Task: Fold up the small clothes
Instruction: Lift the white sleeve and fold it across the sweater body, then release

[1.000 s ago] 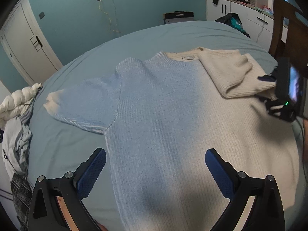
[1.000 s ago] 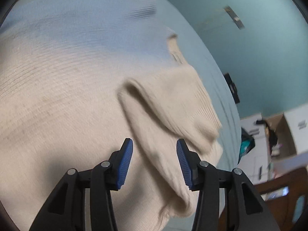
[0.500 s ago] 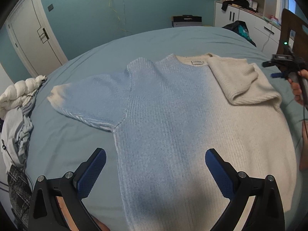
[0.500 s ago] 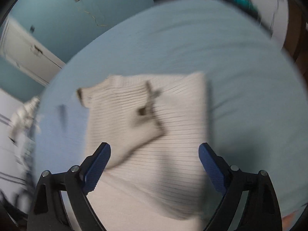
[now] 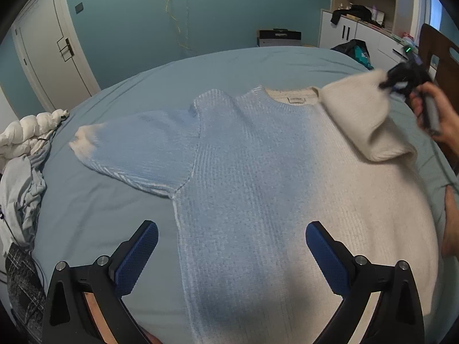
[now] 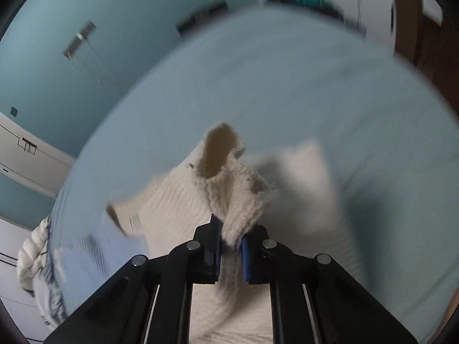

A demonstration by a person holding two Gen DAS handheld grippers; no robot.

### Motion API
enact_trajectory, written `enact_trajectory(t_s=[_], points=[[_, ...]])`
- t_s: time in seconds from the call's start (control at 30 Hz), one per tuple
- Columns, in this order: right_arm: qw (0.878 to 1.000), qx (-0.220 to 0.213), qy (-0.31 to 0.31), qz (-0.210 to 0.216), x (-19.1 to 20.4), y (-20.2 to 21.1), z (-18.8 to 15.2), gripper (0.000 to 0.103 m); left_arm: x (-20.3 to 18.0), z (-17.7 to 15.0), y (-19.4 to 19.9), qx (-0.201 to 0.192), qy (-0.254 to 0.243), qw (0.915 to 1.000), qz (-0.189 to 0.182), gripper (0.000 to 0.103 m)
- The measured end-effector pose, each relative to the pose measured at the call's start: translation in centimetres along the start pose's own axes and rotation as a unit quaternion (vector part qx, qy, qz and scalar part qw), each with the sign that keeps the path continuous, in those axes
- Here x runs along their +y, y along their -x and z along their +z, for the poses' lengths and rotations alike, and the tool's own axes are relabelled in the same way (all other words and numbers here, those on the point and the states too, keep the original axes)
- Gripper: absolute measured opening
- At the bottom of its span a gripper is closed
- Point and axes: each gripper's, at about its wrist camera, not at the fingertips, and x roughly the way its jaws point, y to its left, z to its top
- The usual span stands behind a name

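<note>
On the bed (image 5: 229, 66), sweater (image 5: 258, 172) lies flat. Right gripper (image 6: 231, 243), jaws open a moment ago, now clamps the cream sleeve (image 6: 235, 197), lifted for refolding. Left gripper (image 5: 229, 246) hovers, jaws wide, empty.

A home bedroom: bed (image 5: 100, 215), door (image 5: 48, 54), white cabinets (image 5: 344, 31), teal walls

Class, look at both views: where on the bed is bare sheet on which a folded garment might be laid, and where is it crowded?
Bare sheet lies below the outstretched blue sleeve, beside the sweater. More lies beyond the collar, toward the far edge. The left edge is crowded with piled clothes. The right side is busy: the right tongs grip the cream sleeve.
</note>
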Motion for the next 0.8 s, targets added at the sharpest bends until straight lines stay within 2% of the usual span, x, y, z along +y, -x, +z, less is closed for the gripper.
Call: enact_trajectory(t_s=[0.07,0.1,0.17,0.23,0.27,0.37,0.47,0.57,0.7,0.8], points=[[0.997,-0.079,0.024,-0.015,0.3,7.1,2.4,0.007,0.4,0.2,0.2,-0.002,0.008,1.0000,0.000,0.103],[0.994,-0.103,0.030,-0.020,0.0,9.6,3.1,0.007,0.7,0.3,0.4,-0.002,0.015,0.9999,0.000,0.103],[0.983,-0.171,0.056,-0.041,-0.2,16.6,4.8,0.007,1.2,0.5,0.5,-0.002,0.031,0.9995,-0.004,0.103],[0.970,-0.218,0.075,-0.078,-0.4,20.9,5.5,0.007,1.6,0.8,0.7,-0.002,0.044,0.9990,-0.007,0.103],[0.960,-0.242,0.085,-0.111,-0.6,23.7,6.4,0.007,1.7,0.8,0.7,-0.002,0.048,0.9988,-0.008,0.103],[0.944,-0.281,0.077,-0.156,-1.5,28.0,7.6,0.007,1.7,1.1,0.8,-0.003,0.051,0.9987,-0.005,0.103],[0.934,-0.294,0.078,-0.187,-2.2,30.5,7.7,0.007,1.3,1.3,1.0,-0.009,0.044,0.9990,-0.001,0.103],[0.935,-0.276,0.102,-0.199,-1.3,30.3,6.4,0.006,0.8,1.5,1.1,-0.012,0.035,0.9993,0.002,0.103],[0.935,-0.265,0.155,-0.179,3.0,27.4,2.4,0.006,0.7,1.6,1.0,-0.012,0.034,0.9993,0.005,0.103],[0.932,-0.252,0.217,-0.147,7.9,24.4,-1.3,0.006,0.9,1.6,0.9,-0.012,0.036,0.9992,0.011,0.103]])
